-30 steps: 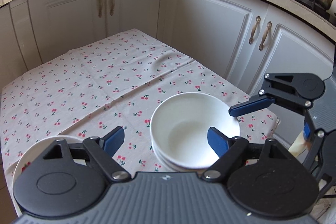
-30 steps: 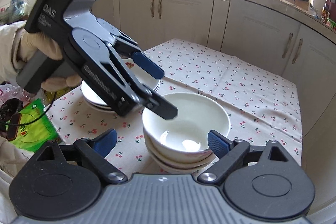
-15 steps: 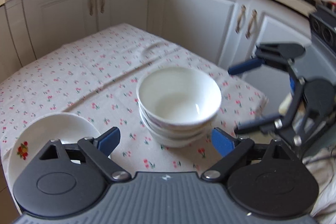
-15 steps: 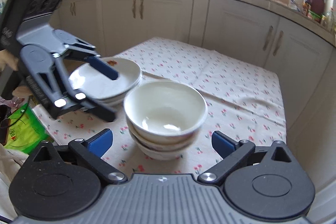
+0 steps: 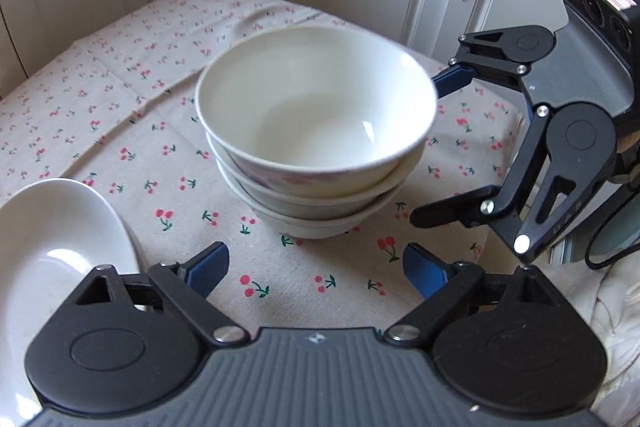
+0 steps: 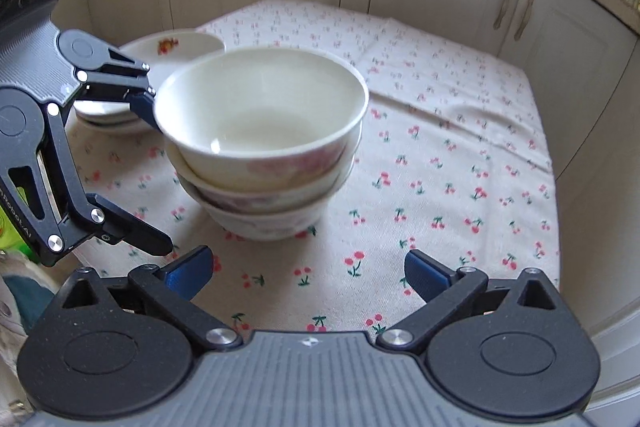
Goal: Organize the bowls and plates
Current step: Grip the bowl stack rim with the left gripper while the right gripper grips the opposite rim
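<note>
A stack of bowls stood near the middle of the surface, on its cherry-print cloth, with three bowls nested and the top one sitting slightly askew on the two below. A pile of plates lay just beyond it on the left gripper's side, the topmost carrying a small fruit motif.

The left gripper hung low in front of the stack with its jaws released and nothing between them. The right gripper faced the stack from the other side, jaws likewise spread wide and empty. Neither touched a bowl, though in the right wrist view one blue pad of the left gripper sat right at the top bowl's rim, and whether it touched could not be told.

The likeliest trouble from here was the tilted top bowl: a nudge on its rim from either pad might slide it off its seat or rock the whole stack. Glazed ceramic would probably slip under a pinch taken too high, and the loose, creased cloth could drag if the stack were pushed.

Motion blur softened the bowls' edges and their pink pattern. The plate pile was cut off at the frame edge in the left wrist view and partly hidden by the left gripper's linkage in the other, so the plate count was unclear
</note>
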### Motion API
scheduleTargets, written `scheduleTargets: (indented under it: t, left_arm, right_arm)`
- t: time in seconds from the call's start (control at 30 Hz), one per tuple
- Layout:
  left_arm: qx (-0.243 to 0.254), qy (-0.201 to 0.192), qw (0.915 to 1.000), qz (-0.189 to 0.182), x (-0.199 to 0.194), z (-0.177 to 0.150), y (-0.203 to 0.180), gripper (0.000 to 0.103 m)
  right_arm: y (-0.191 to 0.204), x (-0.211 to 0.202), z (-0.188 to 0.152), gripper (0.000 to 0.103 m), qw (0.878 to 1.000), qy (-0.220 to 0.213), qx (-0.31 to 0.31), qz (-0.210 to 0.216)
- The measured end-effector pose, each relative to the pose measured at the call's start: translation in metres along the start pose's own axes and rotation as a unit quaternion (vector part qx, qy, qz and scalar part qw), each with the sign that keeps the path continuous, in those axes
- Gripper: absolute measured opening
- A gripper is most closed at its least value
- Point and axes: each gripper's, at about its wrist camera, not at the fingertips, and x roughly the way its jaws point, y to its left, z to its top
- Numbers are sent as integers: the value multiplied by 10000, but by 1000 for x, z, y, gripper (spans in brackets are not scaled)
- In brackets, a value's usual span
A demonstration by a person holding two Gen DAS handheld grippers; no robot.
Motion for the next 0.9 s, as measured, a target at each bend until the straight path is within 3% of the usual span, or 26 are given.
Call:
scheduleTargets:
  t: [0.23, 0.37, 0.6, 0.9]
  left_arm:
    - [304, 191, 9993, 46, 16, 4, -5, 96]
    - [454, 256, 9986, 67, 22, 5, -5, 102]
    - [567, 452, 9974, -45, 26, 11, 1, 103]
    - [719, 206, 9972, -74, 21, 21, 17, 100]
  right_arm:
    - [-1, 20, -3, 103, 9997, 197, -137, 26]
    - [-5, 24, -1, 103, 9995, 207, -57, 226]
    - [-7, 25, -3, 103, 9991, 79, -234, 343]
    - [-8, 25, 8, 101, 9958, 78, -767, 502]
